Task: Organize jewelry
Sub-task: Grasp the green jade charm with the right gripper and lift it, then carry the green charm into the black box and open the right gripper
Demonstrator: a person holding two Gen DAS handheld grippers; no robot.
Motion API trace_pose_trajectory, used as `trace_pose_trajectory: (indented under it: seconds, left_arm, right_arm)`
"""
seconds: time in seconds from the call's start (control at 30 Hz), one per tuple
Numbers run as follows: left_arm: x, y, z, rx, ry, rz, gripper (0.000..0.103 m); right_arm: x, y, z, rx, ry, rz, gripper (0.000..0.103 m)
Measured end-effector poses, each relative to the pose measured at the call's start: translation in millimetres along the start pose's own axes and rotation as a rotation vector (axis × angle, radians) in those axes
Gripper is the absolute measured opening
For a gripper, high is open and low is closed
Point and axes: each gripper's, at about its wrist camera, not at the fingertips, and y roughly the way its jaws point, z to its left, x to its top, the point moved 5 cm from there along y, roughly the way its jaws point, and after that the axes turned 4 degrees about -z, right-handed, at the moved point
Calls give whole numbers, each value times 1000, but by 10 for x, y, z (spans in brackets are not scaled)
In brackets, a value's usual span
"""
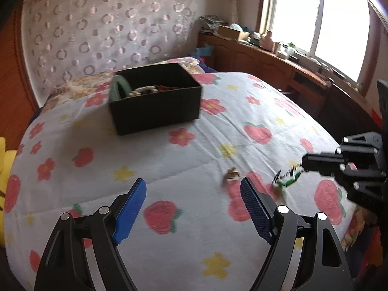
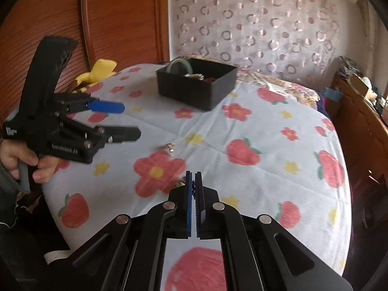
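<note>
A black box [image 1: 155,99] stands on the flowered bedspread and holds a green bangle [image 1: 118,86], a pale bead bracelet [image 1: 141,90] and other jewelry; it also shows in the right wrist view [image 2: 196,84]. My left gripper [image 1: 194,189] is open and empty above the bed. A small gold piece [image 1: 231,173] lies just past its right finger and shows in the right wrist view [image 2: 168,146]. My right gripper [image 2: 193,177] is shut on a green and black beaded piece [image 1: 288,175], held just above the bedspread.
The bed's padded headboard [image 1: 104,29] stands behind the box. A wooden cabinet [image 1: 266,58] with clutter runs along the right under a window. A yellow cloth [image 2: 97,72] lies at the bed's left edge beside a wooden panel.
</note>
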Motion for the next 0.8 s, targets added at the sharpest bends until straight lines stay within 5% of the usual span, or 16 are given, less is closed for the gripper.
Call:
trace_pose_trajectory:
  seconds: [0.07, 0.3, 0.47, 0.8]
  left_arm:
    - [11, 38, -82, -15, 17, 7, 74]
    - [19, 246, -325, -67, 58, 62, 31]
    - [31, 350, -366, -93, 34, 88, 13]
    - [125, 251, -312, -96, 20, 42, 6]
  right_arm:
    - [6, -40, -64, -9, 10, -11, 3]
    - [21, -106, -228, -26, 29, -31, 3]
    - [18, -98, -228, -24, 24, -32, 3]
    - [206, -125, -164, -19, 4, -63, 3]
